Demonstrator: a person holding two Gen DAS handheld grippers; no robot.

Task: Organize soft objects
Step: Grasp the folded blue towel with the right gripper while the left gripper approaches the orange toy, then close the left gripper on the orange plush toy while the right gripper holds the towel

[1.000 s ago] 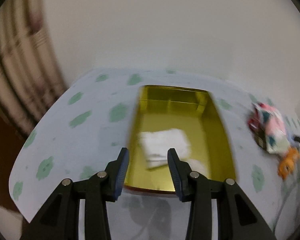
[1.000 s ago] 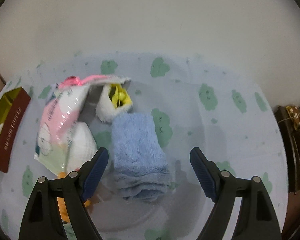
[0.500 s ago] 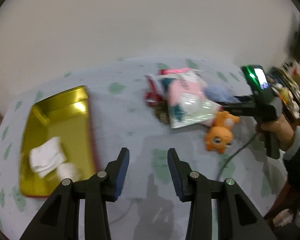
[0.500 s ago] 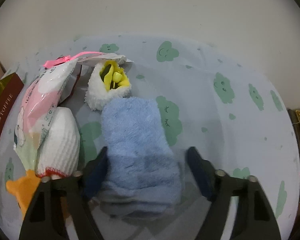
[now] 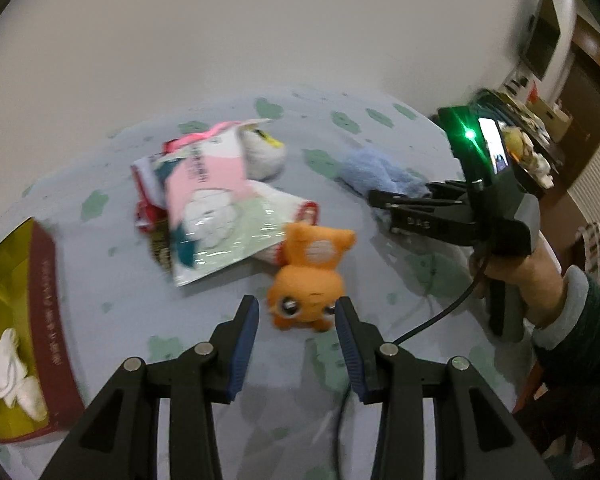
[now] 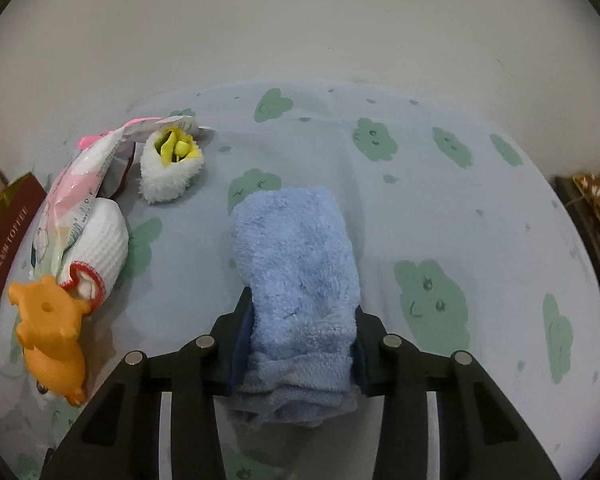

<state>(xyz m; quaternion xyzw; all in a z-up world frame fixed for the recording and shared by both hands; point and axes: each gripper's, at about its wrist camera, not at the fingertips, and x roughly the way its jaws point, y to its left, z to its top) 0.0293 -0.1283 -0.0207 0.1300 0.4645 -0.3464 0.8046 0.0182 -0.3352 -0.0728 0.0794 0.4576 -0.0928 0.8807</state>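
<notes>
A folded blue towel (image 6: 296, 252) lies on the cloud-print cloth (image 6: 460, 216). My right gripper (image 6: 302, 320) has its jaws closing on the towel's near end, with both pads pressing its sides. In the left wrist view the same right gripper (image 5: 396, 204) reaches the blue towel (image 5: 380, 172). My left gripper (image 5: 296, 320) is open and hovers just above an orange plush toy (image 5: 306, 280), whose head shows between the fingertips, untouched. A gold tin box (image 5: 40, 280) stands at the left with white cloths (image 5: 8, 368) inside.
A pink and white plastic packet (image 5: 204, 208), a white fluffy sock with yellow inside (image 6: 168, 176) and a white knit piece with red trim (image 6: 104, 248) lie in a pile. A person's hand (image 5: 516, 268) and a cable (image 5: 432, 320) are at the right. Furniture stands beyond the table's right edge.
My left gripper swung right from over the gold tin to the orange plush. My right gripper came down over the blue towel and its jaws narrowed from wide apart onto the towel's sides.
</notes>
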